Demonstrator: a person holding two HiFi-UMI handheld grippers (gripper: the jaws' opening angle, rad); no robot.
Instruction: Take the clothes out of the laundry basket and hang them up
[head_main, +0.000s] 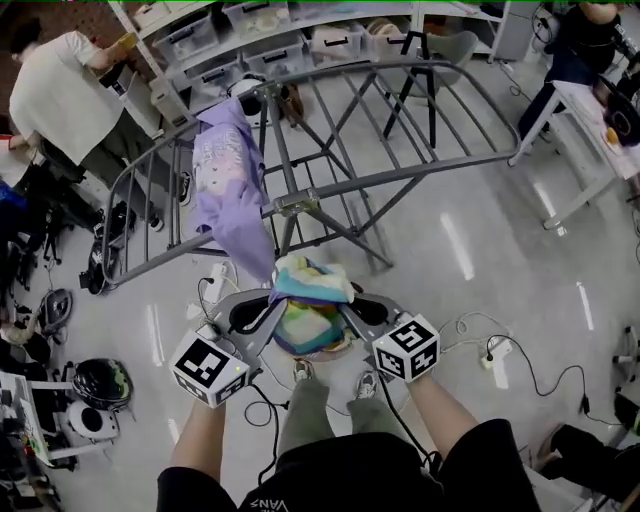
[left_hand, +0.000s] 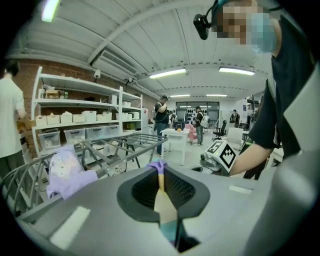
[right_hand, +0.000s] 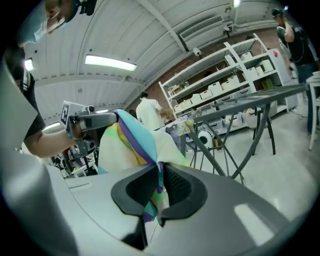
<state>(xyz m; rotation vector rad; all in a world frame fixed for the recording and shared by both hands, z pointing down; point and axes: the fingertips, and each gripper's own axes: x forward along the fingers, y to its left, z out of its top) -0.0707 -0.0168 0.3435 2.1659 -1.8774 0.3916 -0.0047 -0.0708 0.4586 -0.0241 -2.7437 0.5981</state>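
Observation:
A striped cloth (head_main: 310, 300) in teal, yellow, purple and cream hangs bunched between my two grippers, lifted in front of the grey drying rack (head_main: 400, 175). My left gripper (head_main: 274, 298) is shut on the cloth's left edge; in the left gripper view a thin fold of the cloth (left_hand: 164, 205) is pinched between the jaws of the left gripper (left_hand: 160, 172). My right gripper (head_main: 346, 298) is shut on the right edge, with the cloth (right_hand: 132, 145) billowing above the right gripper (right_hand: 161, 175). A lavender shirt (head_main: 230, 175) is draped over the rack's left wing. I see no laundry basket.
Cables and a power strip (head_main: 490, 355) lie on the shiny floor near my feet. Helmets (head_main: 100, 380) sit at the lower left. Shelves with storage bins (head_main: 260, 45) line the far side, where a person in white (head_main: 60, 90) stands. A white table (head_main: 600, 130) is at the right.

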